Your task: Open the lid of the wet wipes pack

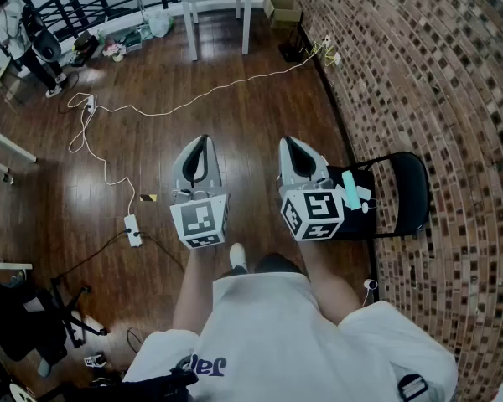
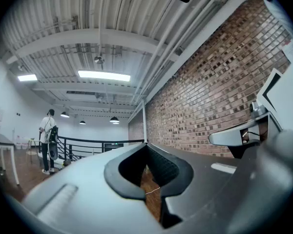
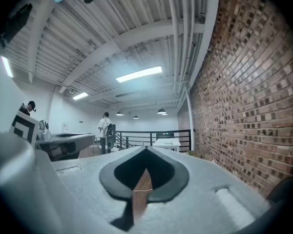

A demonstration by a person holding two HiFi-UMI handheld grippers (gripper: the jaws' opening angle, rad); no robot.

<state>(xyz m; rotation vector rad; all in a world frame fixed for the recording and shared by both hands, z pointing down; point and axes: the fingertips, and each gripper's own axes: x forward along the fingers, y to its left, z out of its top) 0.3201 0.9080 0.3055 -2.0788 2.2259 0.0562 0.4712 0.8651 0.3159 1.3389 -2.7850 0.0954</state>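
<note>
Head view: the left gripper (image 1: 203,139) and the right gripper (image 1: 287,142) are held side by side above the wooden floor (image 1: 235,115). The teal-and-white wet wipes pack (image 1: 352,189) is seen on the black chair (image 1: 411,182), just beside the right gripper.

Left gripper view: the jaws of the left gripper (image 2: 146,144) are brought together at the tips, clamped on nothing.

Right gripper view: the jaws of the right gripper (image 3: 146,149) are likewise closed tip to tip and empty.

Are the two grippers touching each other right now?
Apart. The head view shows a strip of wooden floor between the left gripper and the right gripper, along their whole length.
</note>
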